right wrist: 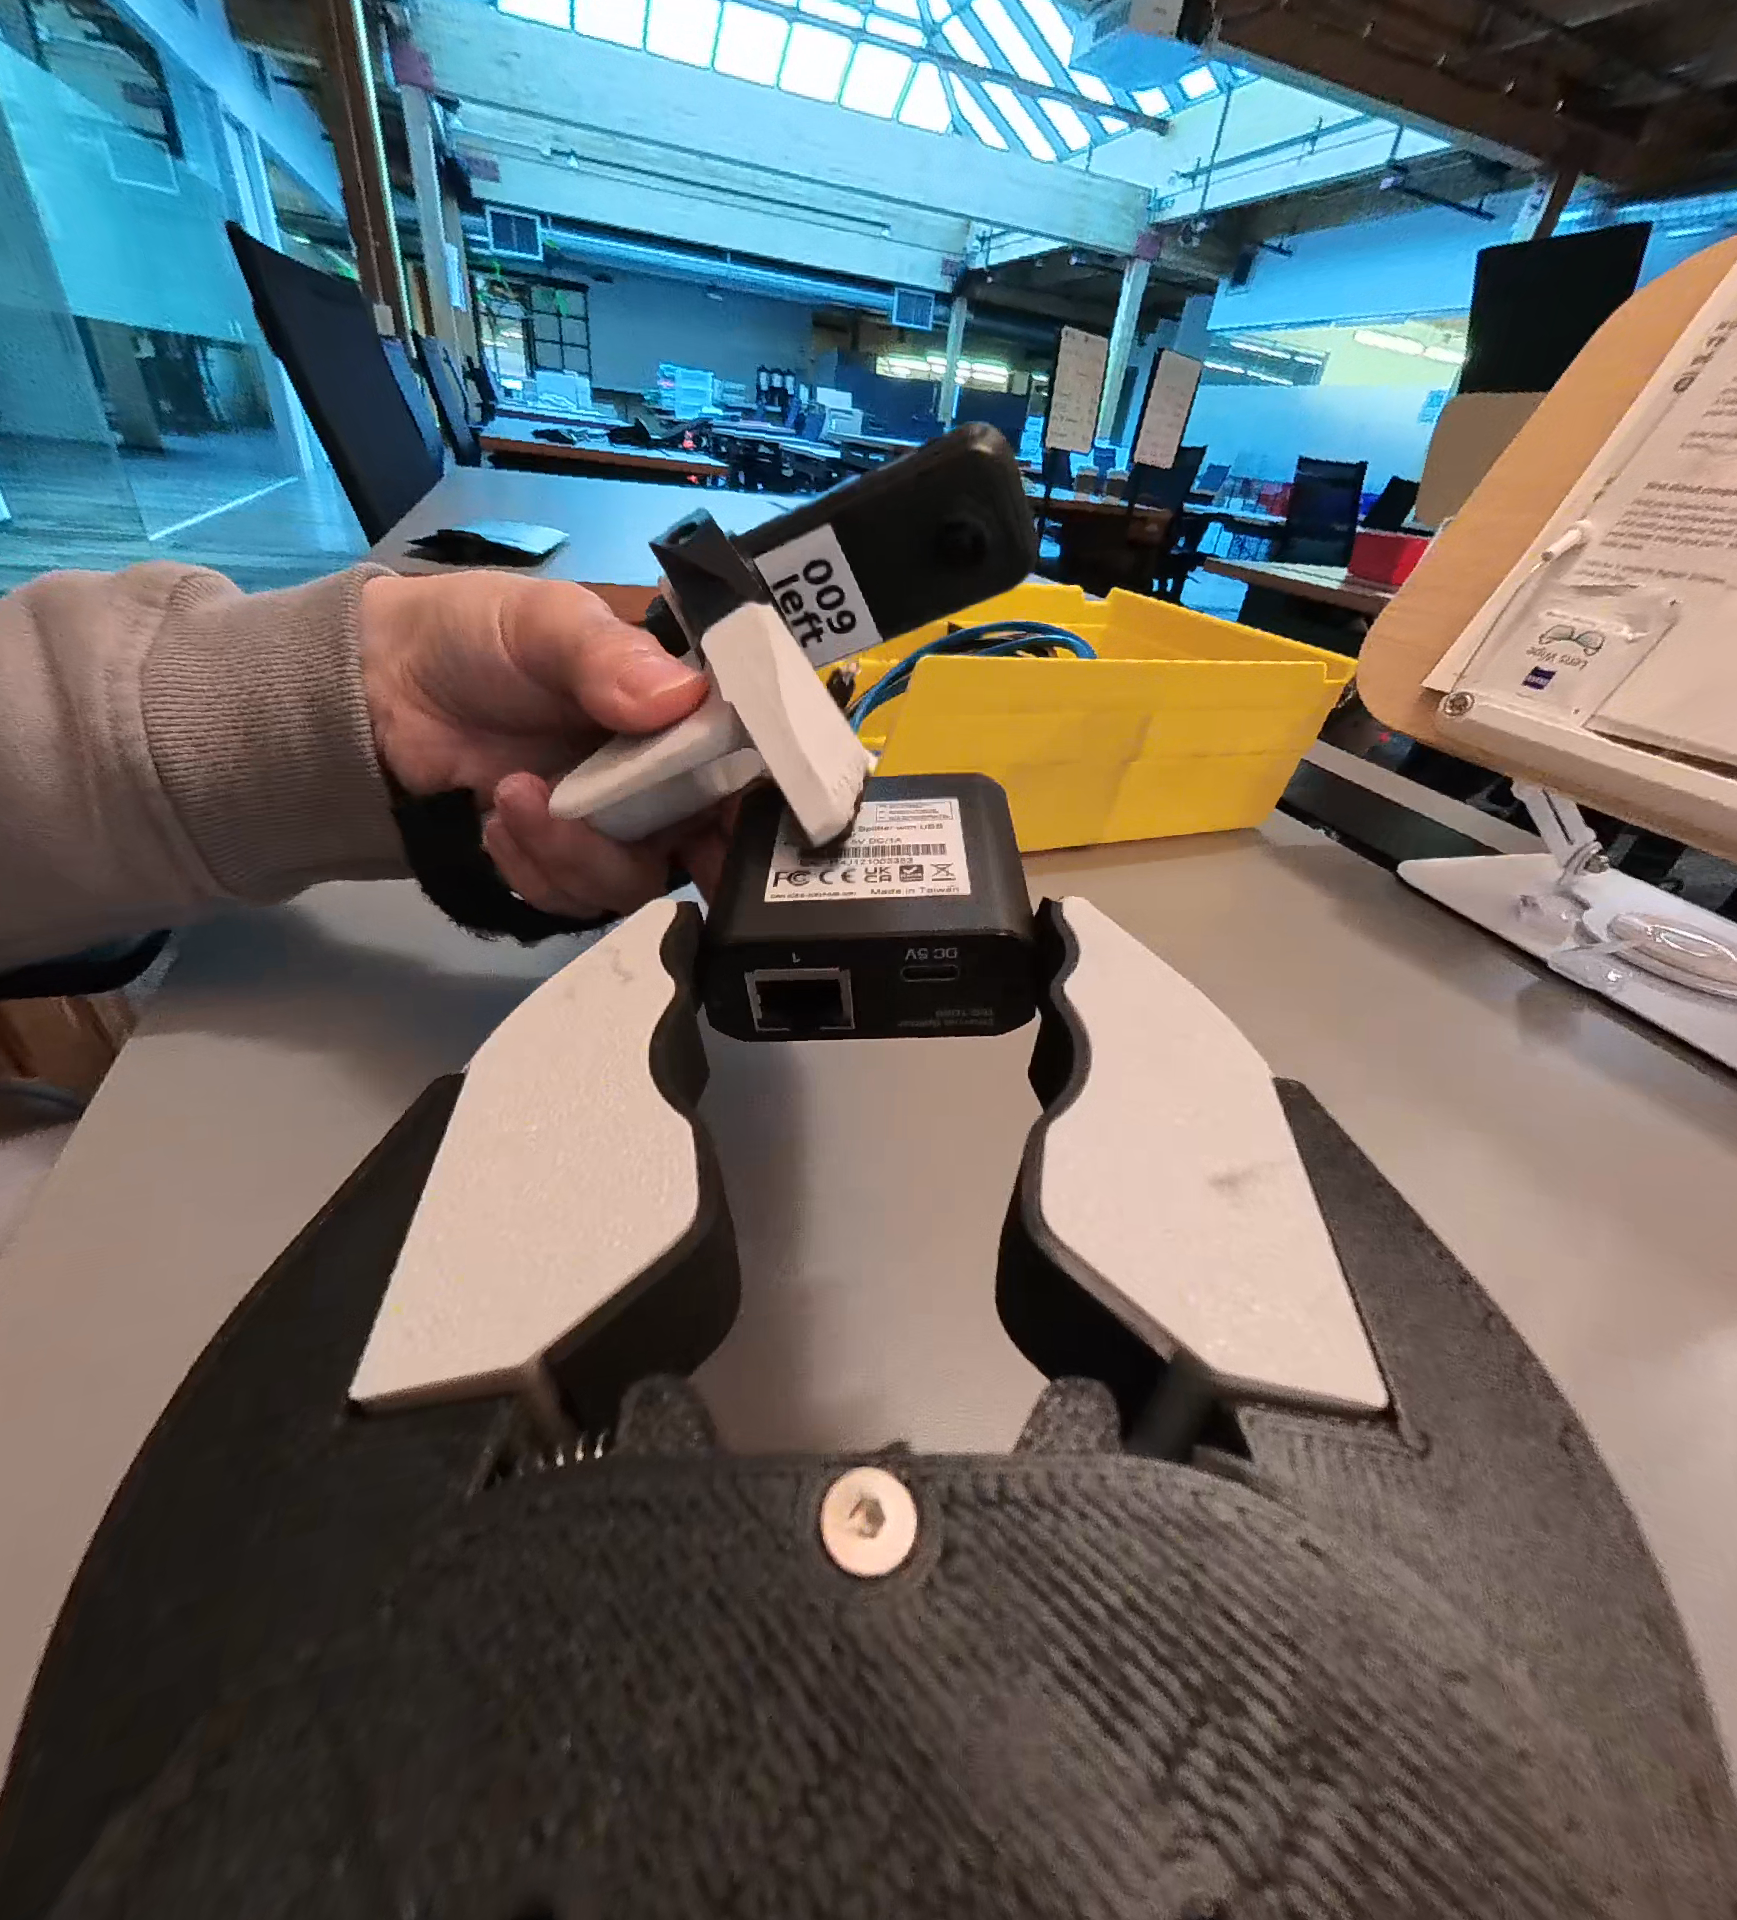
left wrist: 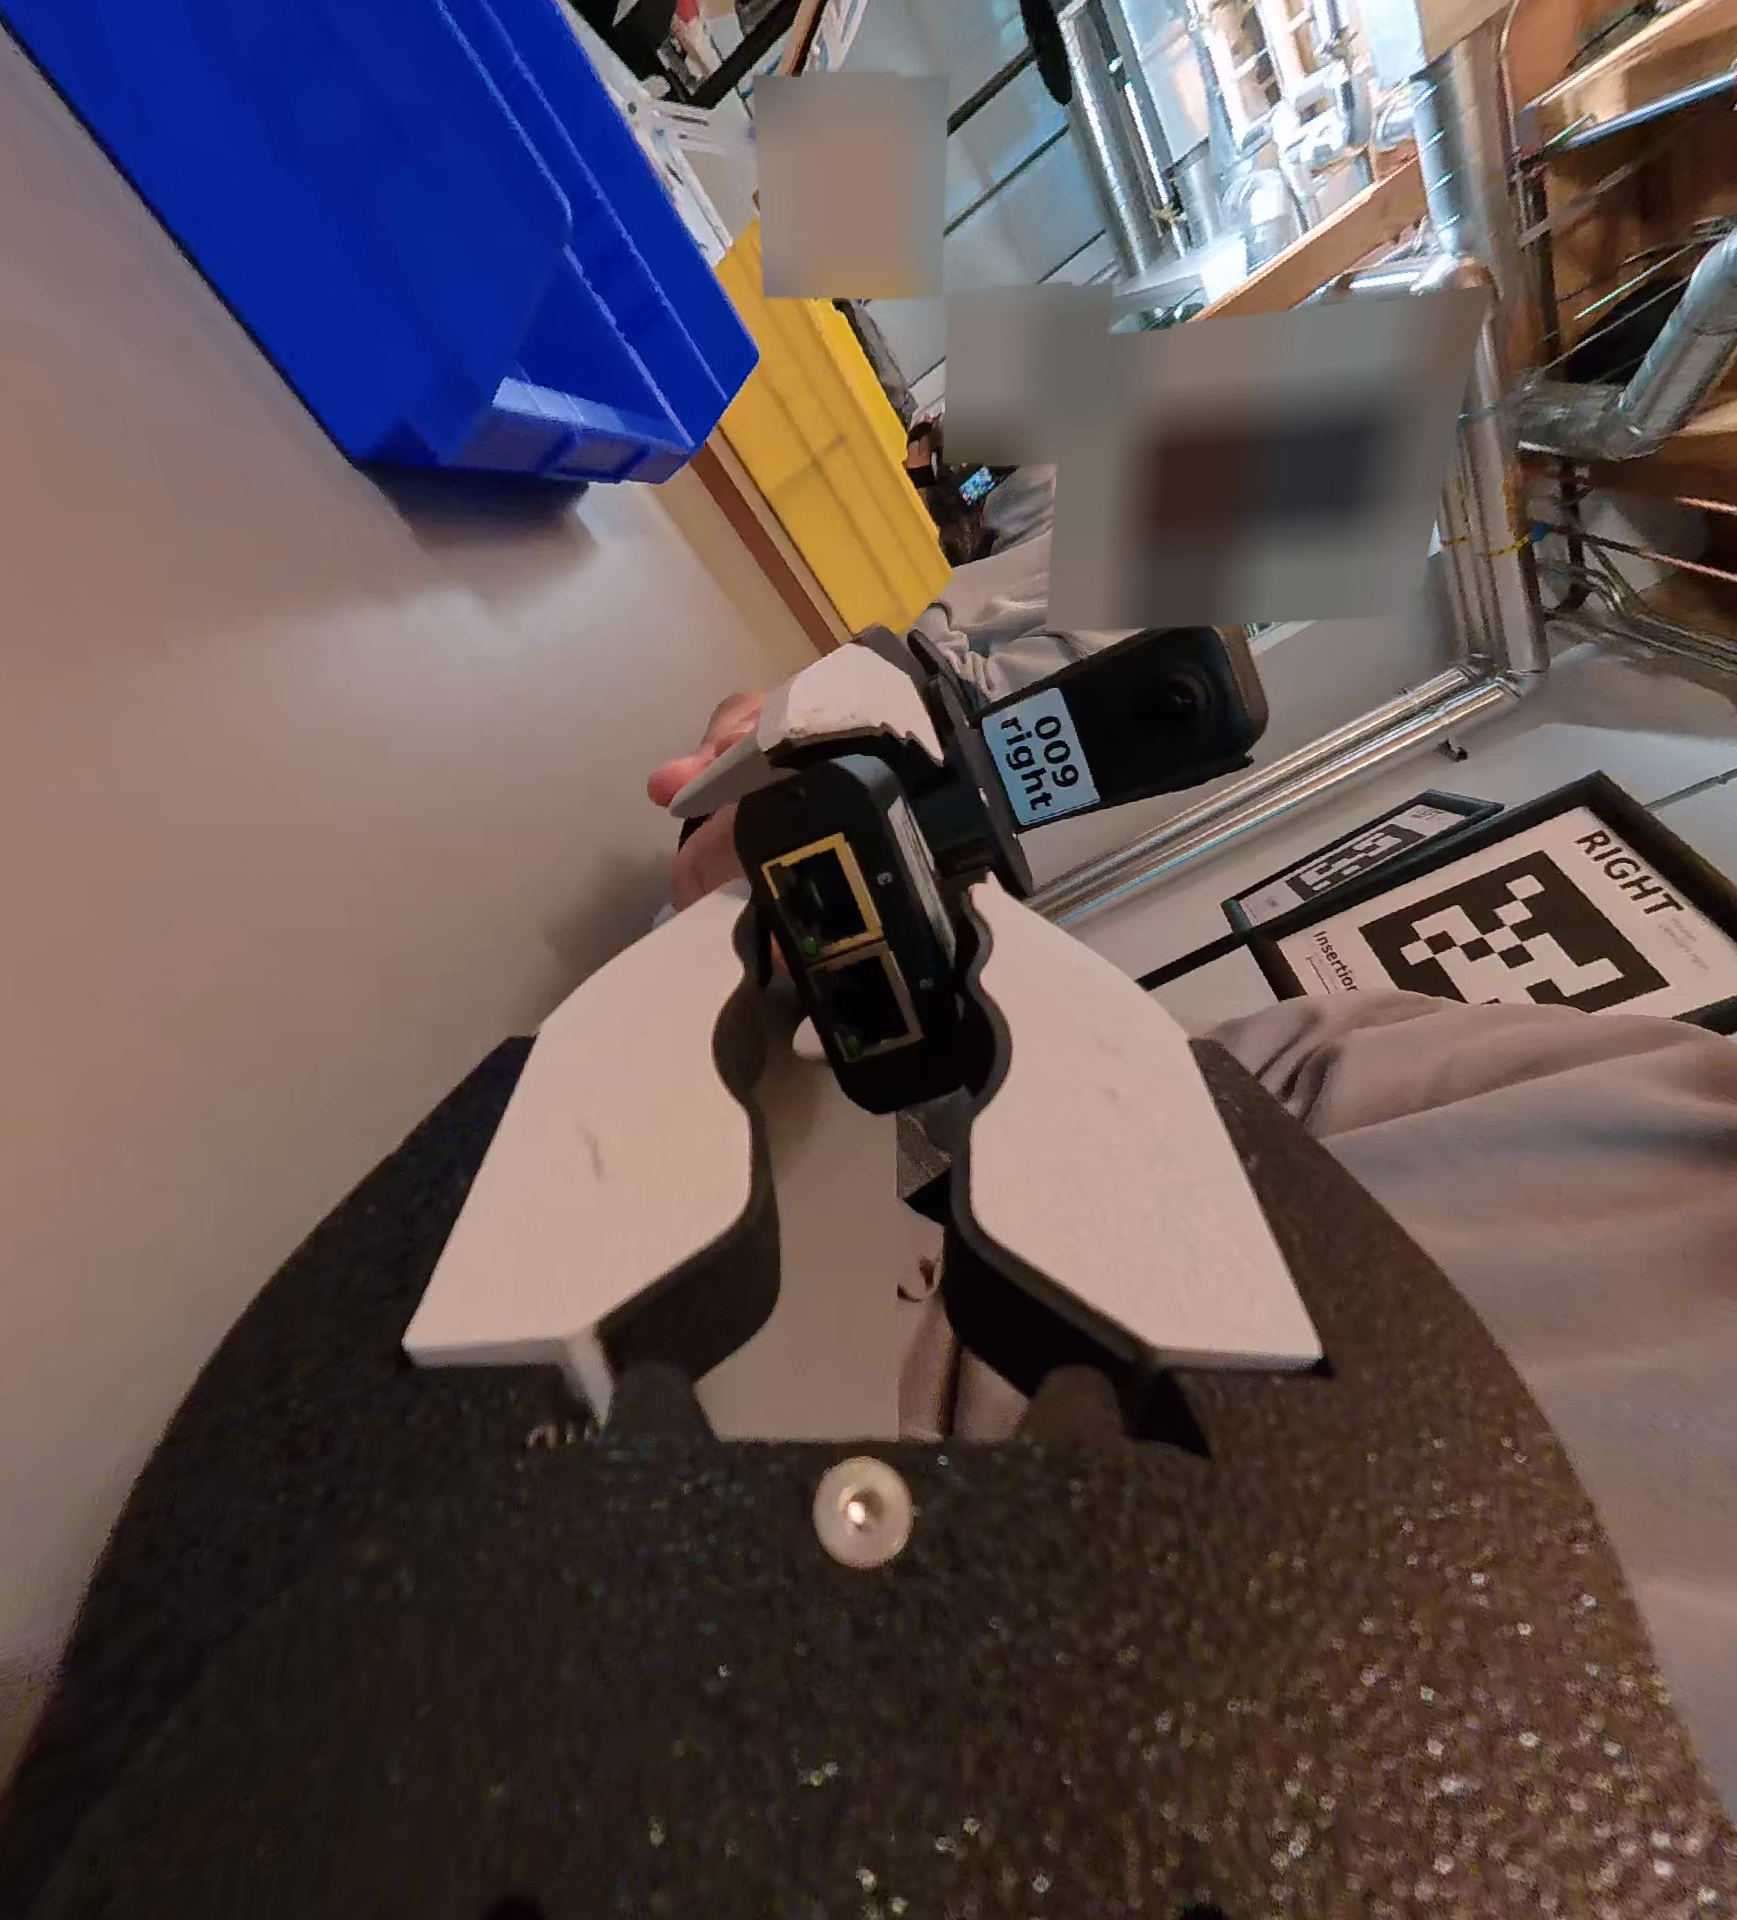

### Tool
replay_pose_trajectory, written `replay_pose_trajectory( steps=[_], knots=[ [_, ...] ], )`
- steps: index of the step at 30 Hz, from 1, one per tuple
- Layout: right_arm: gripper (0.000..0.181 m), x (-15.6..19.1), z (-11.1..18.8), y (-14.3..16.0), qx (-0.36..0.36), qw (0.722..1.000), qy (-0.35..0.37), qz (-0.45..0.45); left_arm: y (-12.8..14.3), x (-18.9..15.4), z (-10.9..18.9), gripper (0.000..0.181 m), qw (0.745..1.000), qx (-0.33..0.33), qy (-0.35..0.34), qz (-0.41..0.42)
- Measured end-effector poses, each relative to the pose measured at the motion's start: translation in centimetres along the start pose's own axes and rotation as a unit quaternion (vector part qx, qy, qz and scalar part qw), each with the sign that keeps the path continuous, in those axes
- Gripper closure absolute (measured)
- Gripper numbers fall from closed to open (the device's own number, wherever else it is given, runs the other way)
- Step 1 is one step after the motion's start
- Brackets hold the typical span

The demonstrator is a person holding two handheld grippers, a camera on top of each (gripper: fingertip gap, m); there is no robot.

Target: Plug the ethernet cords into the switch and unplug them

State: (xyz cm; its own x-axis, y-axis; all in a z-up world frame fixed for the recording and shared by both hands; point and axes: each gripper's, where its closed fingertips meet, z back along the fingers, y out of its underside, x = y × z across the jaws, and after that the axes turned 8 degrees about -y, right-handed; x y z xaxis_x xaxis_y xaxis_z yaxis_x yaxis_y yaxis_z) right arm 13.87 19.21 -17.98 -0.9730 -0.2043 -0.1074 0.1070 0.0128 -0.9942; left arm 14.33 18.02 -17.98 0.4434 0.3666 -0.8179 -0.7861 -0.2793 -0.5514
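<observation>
The small black plastic switch box (right wrist: 869,914) was held in the air above the grey tabletop (right wrist: 1466,1091), the right gripper (right wrist: 869,977) clamped on its sides and the left gripper (left wrist: 869,987) pinching its other end. All visible ports stood empty, so plugging seemingly hadn't begun. The blue ethernet cords (right wrist: 957,649) lay beyond in the yellow plastic bin (right wrist: 1103,748); the tabletop between looked clear.

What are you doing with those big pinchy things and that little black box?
A person holds a pair of tongs in each hand, and both pairs grip one small black switch above a grey table. The right tongs pinch its sides; the left tongs clamp its opposite end. All the sockets in view are empty, so no cords are plugged in. Blue cords lie in the yellow bin behind.
</observation>
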Motion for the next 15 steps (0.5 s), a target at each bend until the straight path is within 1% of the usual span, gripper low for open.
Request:
replay_pose_trajectory(
  steps=[4,6,8,9,11,12,14,15],
  knots=[
    [0.119,-0.3,0.5,-0.4,-0.022,1.000,-0.003,-0.020,-0.8,-0.2,0.3,0.147,1.000,-0.024,-0.006,-0.016],
    [0.119,-0.8,1.0,-0.8,-0.044,0.998,-0.002,-0.040,-1.4,-0.4,0.9,0.145,0.998,-0.036,-0.018,-0.040],
    [0.119,-1.6,1.7,-1.3,-0.075,0.995,0.005,-0.066,-2.4,-0.4,2.0,0.146,0.993,-0.059,-0.054,-0.082],
    [0.119,-1.7,2.1,-1.6,-0.089,0.993,0.001,-0.076,-3.2,-0.2,3.0,0.145,0.988,-0.074,-0.085,-0.109],
    [0.119,-2.2,2.5,-1.8,-0.107,0.990,0.005,-0.091,-5.0,0.8,5.9,0.145,0.963,-0.112,-0.180,-0.168],
    [0.119,-2.1,2.6,-1.9,-0.112,0.989,-0.002,-0.096,-5.8,1.9,8.1,0.145,0.942,-0.121,-0.250,-0.190],
    [0.119,-2.3,2.9,-2.0,-0.120,0.988,0.001,-0.101,-6.7,5.1,13.5,0.144,0.883,-0.107,-0.405,-0.211],
    [0.119,-2.4,3.0,-2.1,-0.125,0.987,-0.001,-0.104,-6.8,6.6,16.1,0.144,0.856,-0.086,-0.463,-0.213]
  ],
)
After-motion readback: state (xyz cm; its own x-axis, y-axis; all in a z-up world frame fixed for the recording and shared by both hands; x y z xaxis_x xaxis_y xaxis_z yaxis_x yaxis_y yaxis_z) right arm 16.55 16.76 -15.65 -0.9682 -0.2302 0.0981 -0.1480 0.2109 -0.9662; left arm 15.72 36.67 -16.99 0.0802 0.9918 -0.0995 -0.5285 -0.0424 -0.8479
